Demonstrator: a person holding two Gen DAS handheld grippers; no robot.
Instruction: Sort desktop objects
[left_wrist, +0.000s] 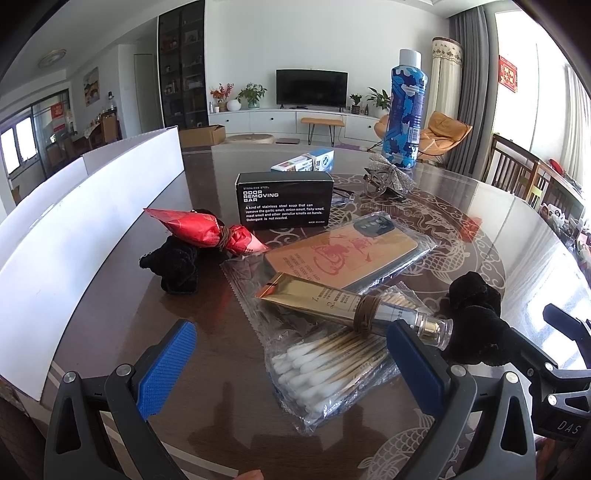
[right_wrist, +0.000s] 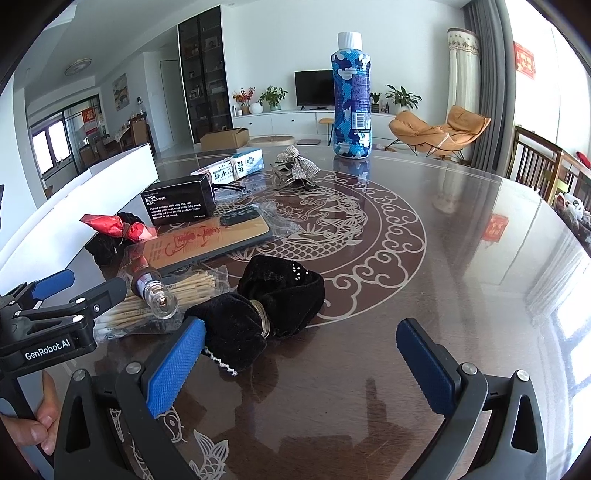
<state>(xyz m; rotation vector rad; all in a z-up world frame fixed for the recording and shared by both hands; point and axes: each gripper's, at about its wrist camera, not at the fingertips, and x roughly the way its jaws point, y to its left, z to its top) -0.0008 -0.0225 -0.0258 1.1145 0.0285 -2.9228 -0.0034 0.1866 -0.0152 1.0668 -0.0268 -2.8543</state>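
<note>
My left gripper (left_wrist: 291, 354) is open and empty, just short of a bag of cotton swabs (left_wrist: 325, 369) with a gold tube (left_wrist: 332, 304) lying across it. Beyond lie a phone case in plastic (left_wrist: 347, 251), a red wrapped packet (left_wrist: 207, 230) on black cloth, and a black box (left_wrist: 284, 201). My right gripper (right_wrist: 301, 349) is open and empty; a black velvet pouch (right_wrist: 266, 306) lies by its left finger (right_wrist: 177, 365). The left gripper also shows in the right wrist view (right_wrist: 79, 286).
A white storage box (left_wrist: 74, 236) stands along the table's left. A tall blue bottle (right_wrist: 351, 99), a silver bow clip (right_wrist: 295, 166), a toothpaste box (right_wrist: 232, 168) and glasses (left_wrist: 341, 195) sit farther back. Wooden chairs (right_wrist: 539, 166) stand at the right.
</note>
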